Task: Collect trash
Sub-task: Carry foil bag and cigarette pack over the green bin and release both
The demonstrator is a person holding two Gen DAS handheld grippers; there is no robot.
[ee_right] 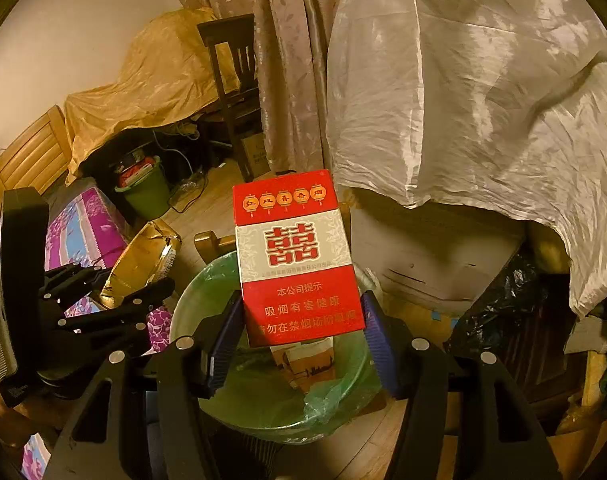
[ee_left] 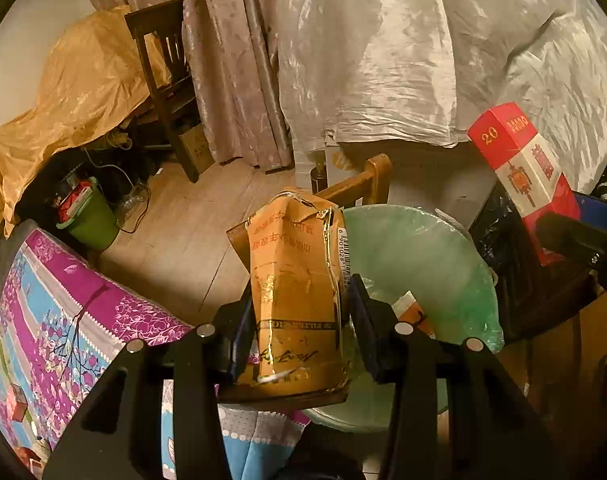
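Two pieces of trash in hand. The crumpled gold-brown cardboard cigarette pack (ee_left: 299,296) is pinched across its flat faces by the left gripper (ee_left: 299,312), held upright over the near-left rim of the round bin lined with a pale green plastic bag (ee_left: 423,256). The red-and-white cardboard cigarette box with lantern print (ee_right: 297,256) sits between the pads of the right gripper (ee_right: 301,320), gripped at its lower half, directly above the bin opening (some orange-printed carton already lies inside).

Handling, as a judgement: both are light, near-empty card. The gold pack is already dented and has a torn foil edge, so it will squash further if squeezed, and the glossy wrap may slip. The red box is stiffer and square, and a grip on its narrow side edges is the sound one, as now.

Both should fall clean once freed. The gold pack sits nearer the rim, beside the purple-and-blue floral cloth (ee_left: 63,312), so it looks less well centred than the red one.
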